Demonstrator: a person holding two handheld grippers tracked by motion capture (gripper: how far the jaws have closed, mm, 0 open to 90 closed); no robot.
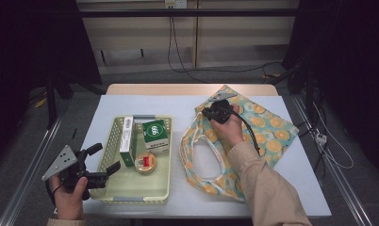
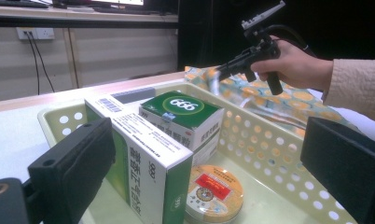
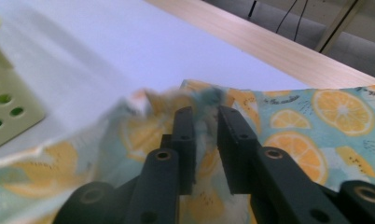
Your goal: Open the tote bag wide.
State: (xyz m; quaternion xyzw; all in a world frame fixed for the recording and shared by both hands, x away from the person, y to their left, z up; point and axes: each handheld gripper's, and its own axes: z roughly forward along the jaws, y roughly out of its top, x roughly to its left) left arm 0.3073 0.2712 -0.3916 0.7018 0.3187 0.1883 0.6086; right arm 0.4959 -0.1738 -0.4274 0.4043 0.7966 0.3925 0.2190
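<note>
Hovering at rim of orange-print teal fabric tote bag (image 1: 265, 127), right gripper (image 3: 205, 119) jaws narrow, fabric between, grip loosening; hem risks slipping free. Left gripper (image 1: 104, 159) wide, empty.

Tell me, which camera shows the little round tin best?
The left gripper view: the tin lies close up on the basket floor, its red and gold lid plain beside the tall box. The high view shows the tin small, from above. The right gripper view looks at the bag instead.
</note>
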